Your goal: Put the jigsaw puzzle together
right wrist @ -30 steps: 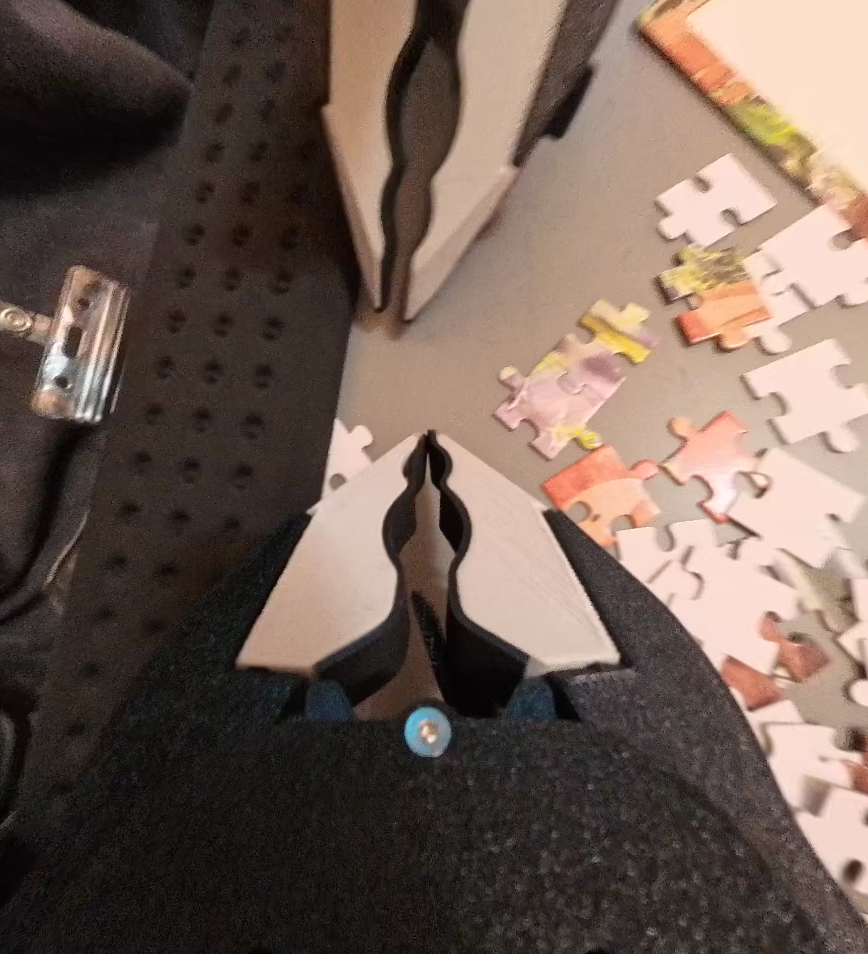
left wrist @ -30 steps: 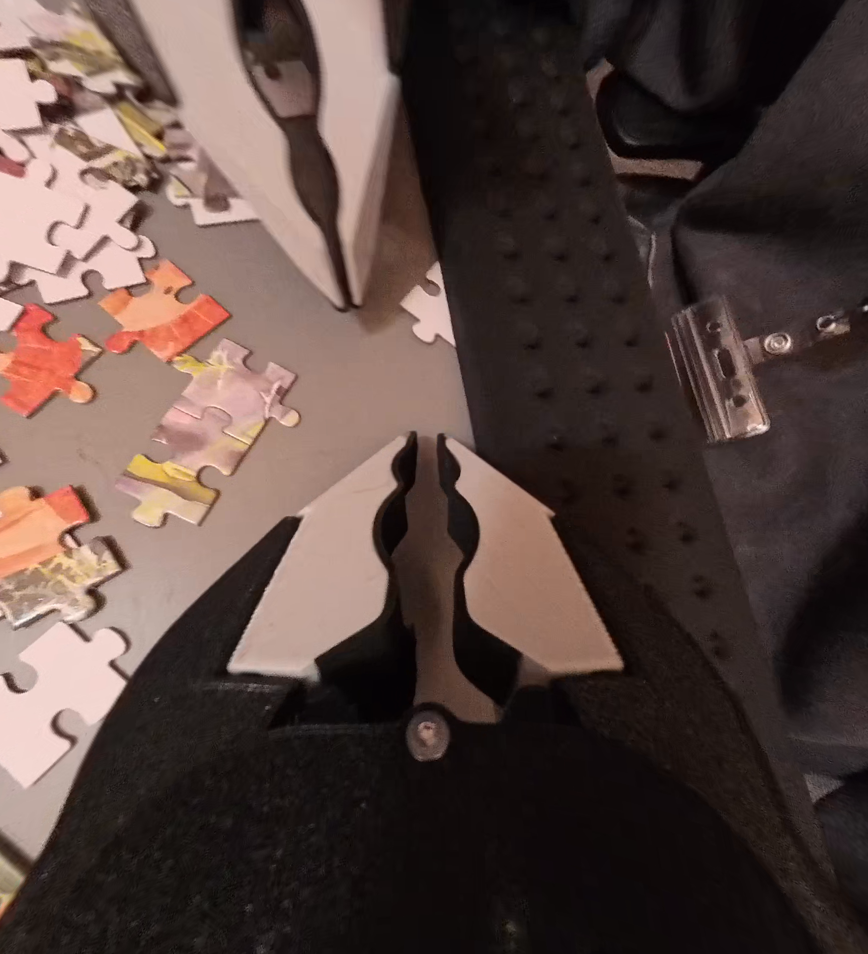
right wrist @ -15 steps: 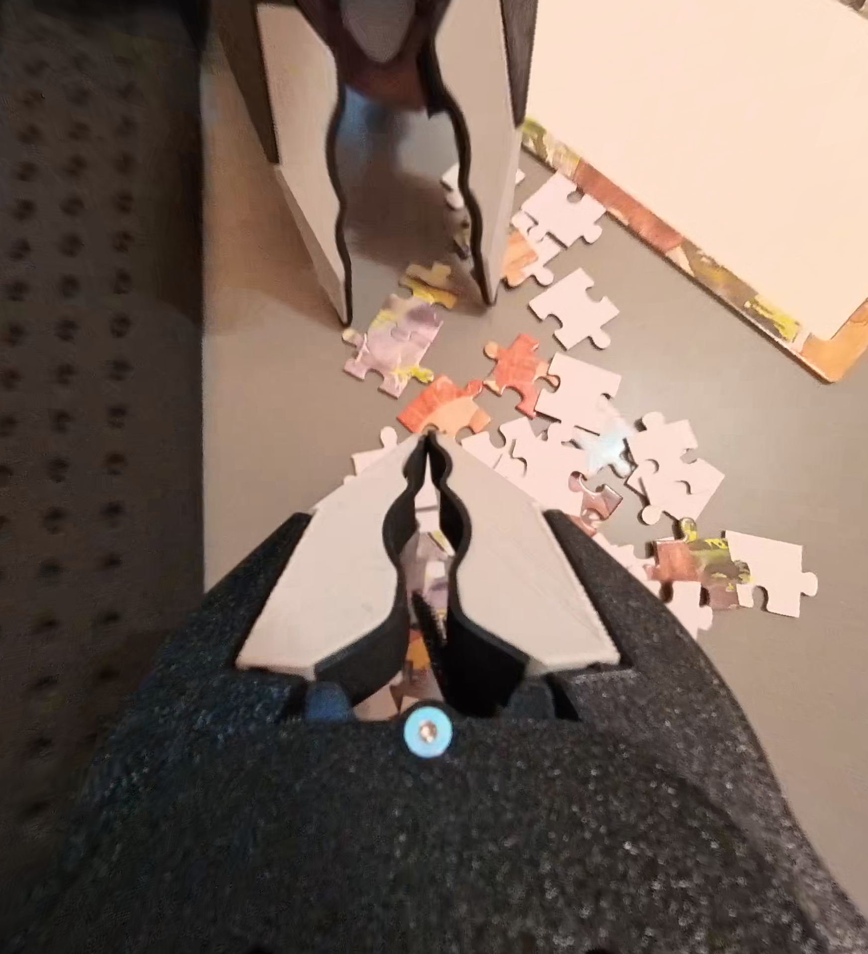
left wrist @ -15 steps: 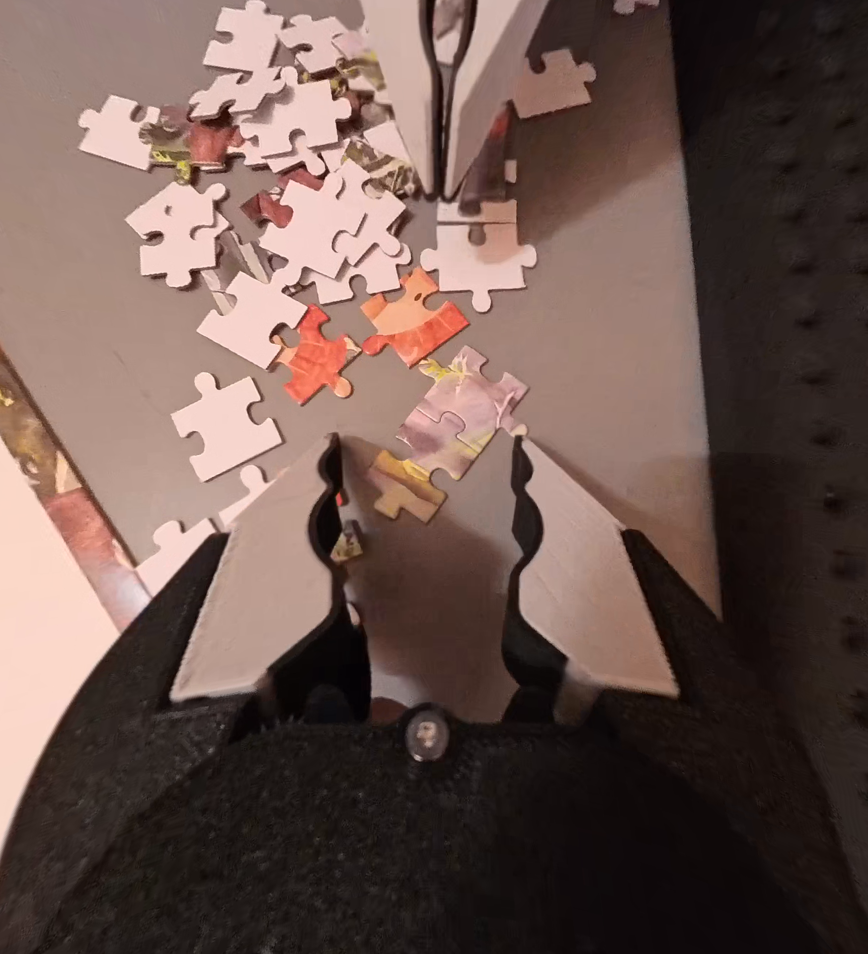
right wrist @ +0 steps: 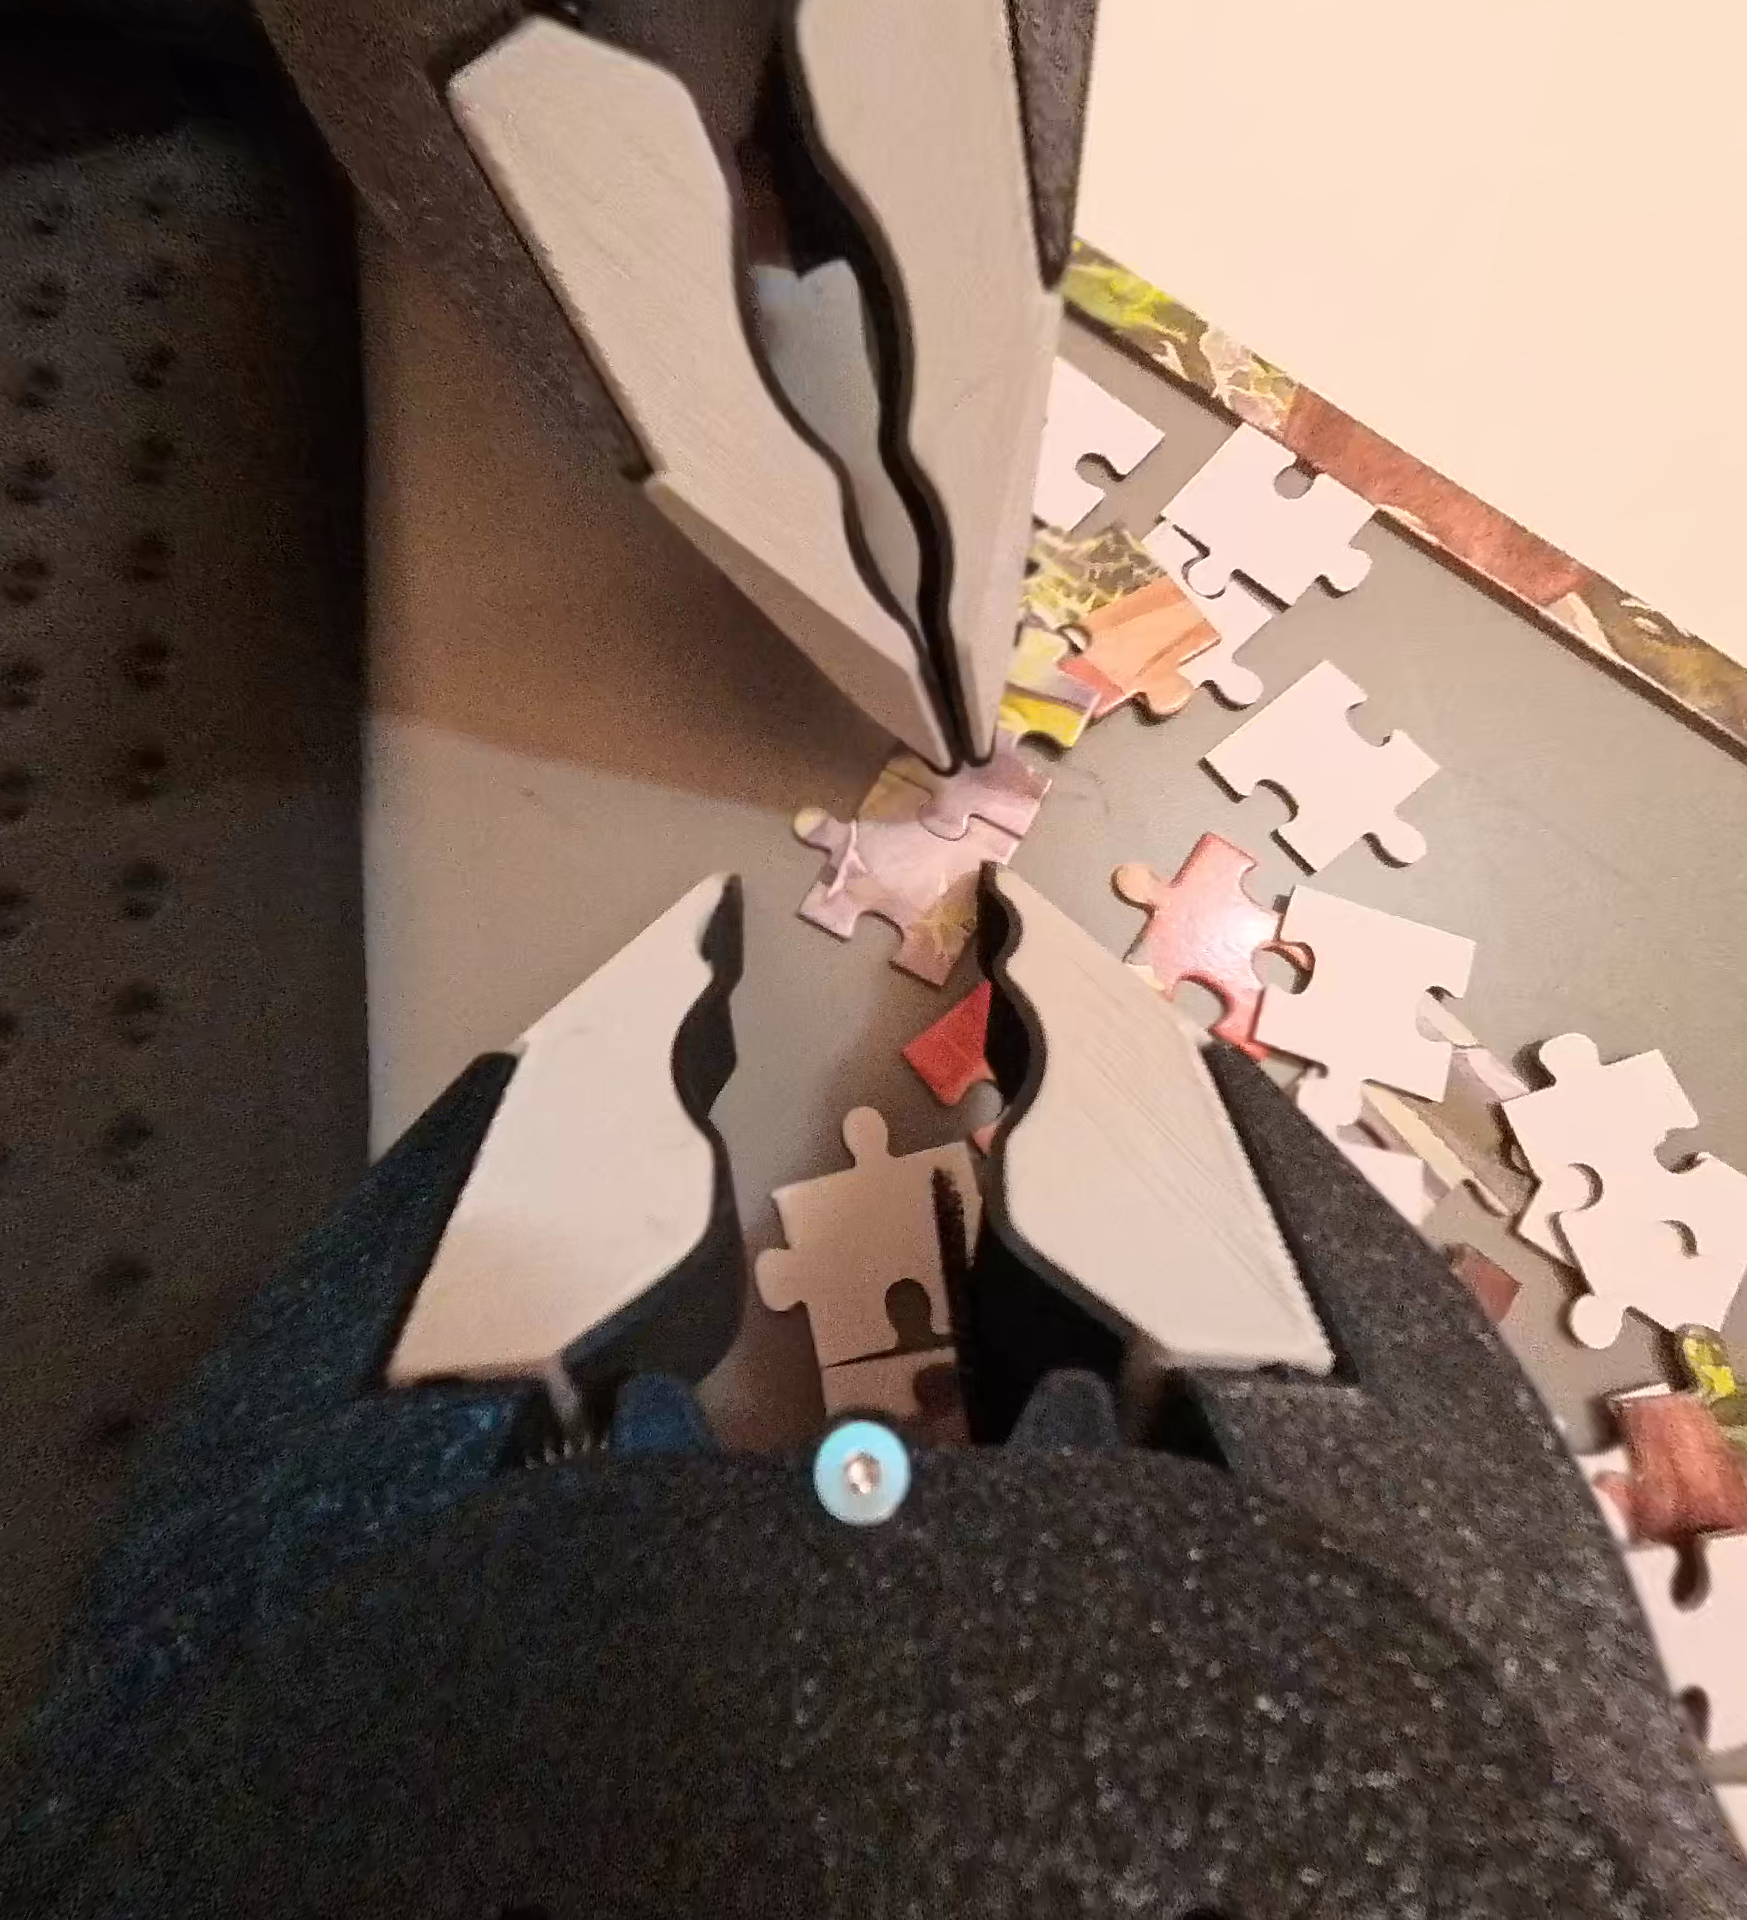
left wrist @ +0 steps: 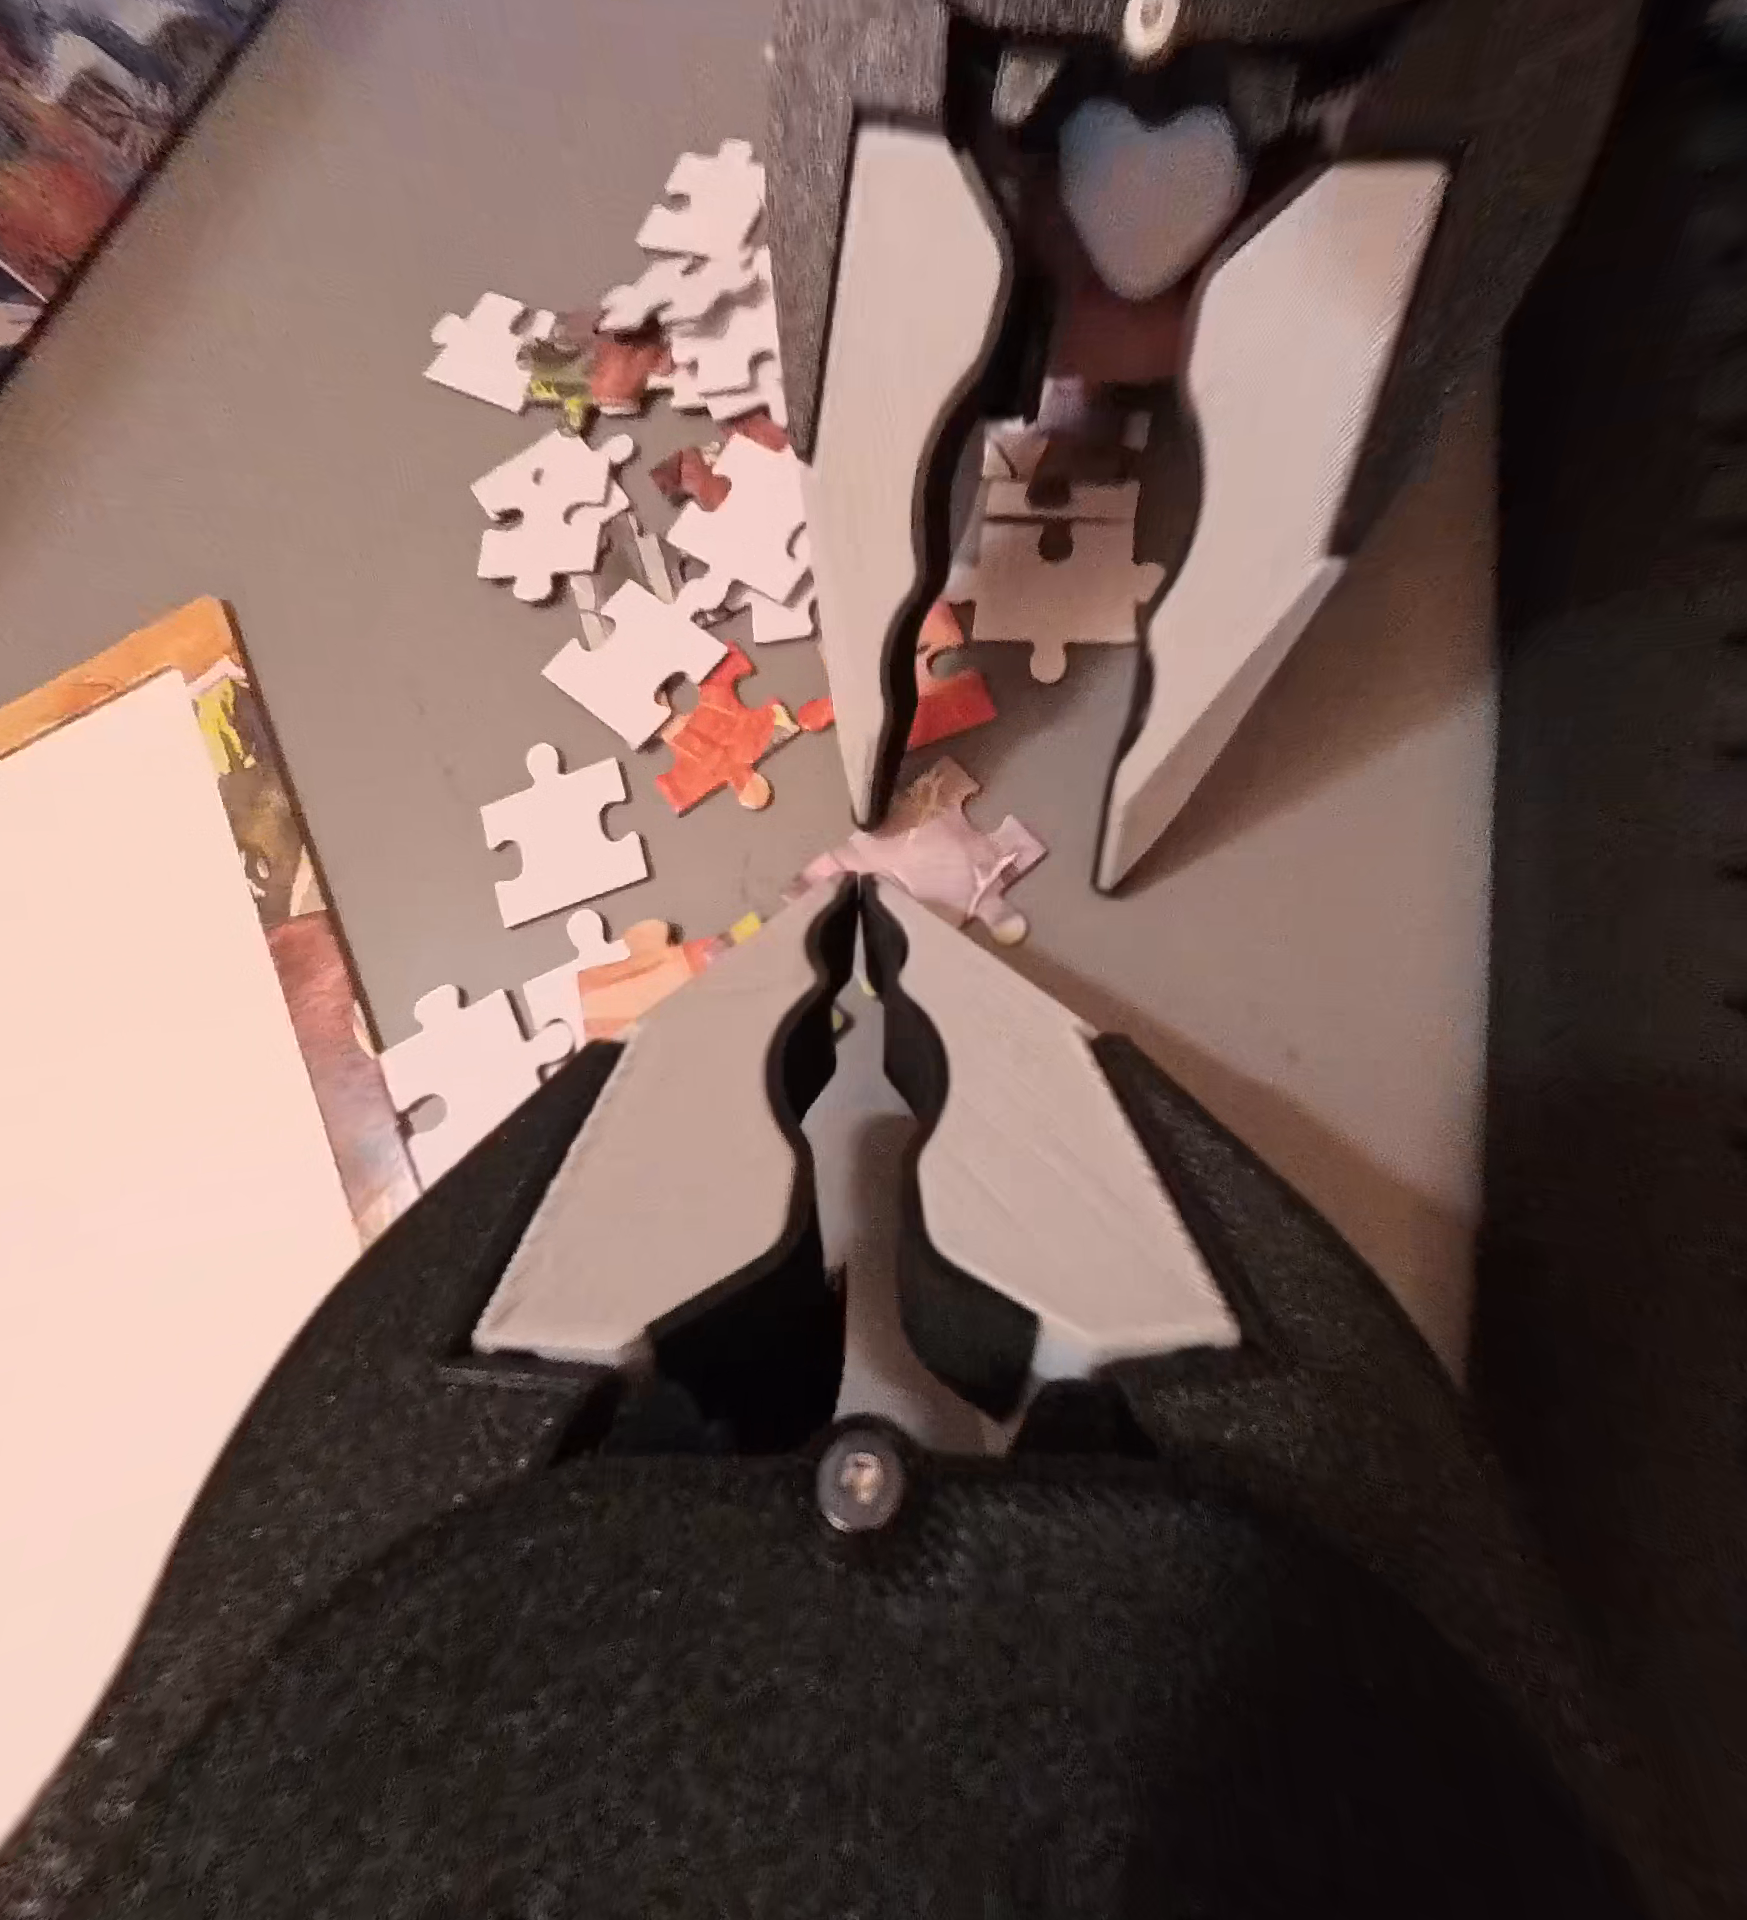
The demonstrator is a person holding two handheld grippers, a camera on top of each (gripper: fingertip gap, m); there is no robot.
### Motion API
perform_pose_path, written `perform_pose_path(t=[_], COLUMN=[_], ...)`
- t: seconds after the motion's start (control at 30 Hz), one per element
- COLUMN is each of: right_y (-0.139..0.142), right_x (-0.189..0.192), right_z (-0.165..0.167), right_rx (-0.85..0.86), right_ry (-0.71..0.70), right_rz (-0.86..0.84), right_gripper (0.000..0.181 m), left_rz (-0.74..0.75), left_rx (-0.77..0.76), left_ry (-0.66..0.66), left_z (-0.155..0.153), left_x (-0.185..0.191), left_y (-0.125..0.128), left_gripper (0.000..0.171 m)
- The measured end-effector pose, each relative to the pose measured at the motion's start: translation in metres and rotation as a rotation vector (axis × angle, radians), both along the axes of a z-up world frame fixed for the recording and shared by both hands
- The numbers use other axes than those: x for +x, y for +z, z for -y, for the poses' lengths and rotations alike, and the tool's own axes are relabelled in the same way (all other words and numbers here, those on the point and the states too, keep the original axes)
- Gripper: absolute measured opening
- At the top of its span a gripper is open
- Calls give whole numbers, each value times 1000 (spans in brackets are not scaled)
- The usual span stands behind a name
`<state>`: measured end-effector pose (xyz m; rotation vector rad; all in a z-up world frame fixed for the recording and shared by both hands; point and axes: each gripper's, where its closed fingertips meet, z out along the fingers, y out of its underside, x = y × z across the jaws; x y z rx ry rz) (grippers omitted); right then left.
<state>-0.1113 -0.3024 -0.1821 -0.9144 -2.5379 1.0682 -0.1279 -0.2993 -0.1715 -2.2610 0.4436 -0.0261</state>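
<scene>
A joined cluster of purple and yellow puzzle pieces point(left wrist: 952, 852) point(right wrist: 910, 873) lies face up on the grey table. My left gripper point(left wrist: 858, 894) is shut, with its tips touching the cluster's edge; it also shows in the right wrist view point(right wrist: 962, 758). I cannot tell whether it pinches a piece. My right gripper point(right wrist: 858, 888) is open and empty, facing the left one with its tips just short of the cluster; it also shows in the left wrist view point(left wrist: 988, 847). A white face-down piece point(right wrist: 869, 1247) lies between its fingers.
A white puzzle board with a coloured rim point(left wrist: 266, 831) point(right wrist: 1368, 457) lies beside the pieces. Red pieces point(left wrist: 723, 738) point(right wrist: 1201, 925) and several white face-down pieces point(left wrist: 562, 836) point(right wrist: 1316, 769) are scattered around. A black perforated mat point(left wrist: 1679, 935) point(right wrist: 121, 831) borders the table. Less than 4 cm separates the two grippers' tips.
Both grippers swung from the mat onto the table and closed in on the purple cluster. The left gripper opened, then shut at the cluster. The right gripper went from shut to open.
</scene>
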Motion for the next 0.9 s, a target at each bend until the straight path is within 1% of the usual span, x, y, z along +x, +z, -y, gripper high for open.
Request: perform_pose_path(t=[0.03, 0.07, 0.1, 0.17, 0.23, 0.33, 0.43, 0.53, 0.6, 0.73, 0.87, 0.9], right_y=[0, 0, 0, 0, -1, -1, 0, 0, 0, 0, 0, 0], right_x=[-3, -5, -5, -4, 3, 12, 20, 23, 23, 22, 22, 22], right_z=[-2, -4, -4, -4, -3, -5, -6, -6, -6, -6, -5, -5], right_rx=[2, 17, 29, 37, 34, 34, 24, 27, 25, 15, 2, -1], right_ry=[-17, -16, -10, -9, 3, 26, 46, 62, 64, 63, 62, 62], right_rz=[-7, -18, -20, -23, -2, 7, 8, -7, -10, -9, -5, -5], right_gripper=[38, 33, 33, 33, 31, 31, 31, 31, 31, 31, 30, 30], left_rz=[32, 71, 82, 73, 88, 85, 87, 101, 97, 99, 140, 159], left_rx=[29, 46, 55, 69, 55, -14, -2, -40, -53, -56, -52, -47], left_ry=[9, 14, 31, 84, 120, 192, 243, 195, 168, 184, 190, 175], left_z=[-2, -3, -3, -3, 0, 8, 16, 19, 17, 13, 12, 12], left_x=[1, 4, 2, -8, -14, -25, -32, -20, -13, -12, -12, -9], left_y=[7, 13, 16, 20, 17, 1, 1, -7, -10, -10, -10, -8], left_gripper=[2, 11, 15, 15, 15, 14, 11, 10, 1, 0, 0, 0])
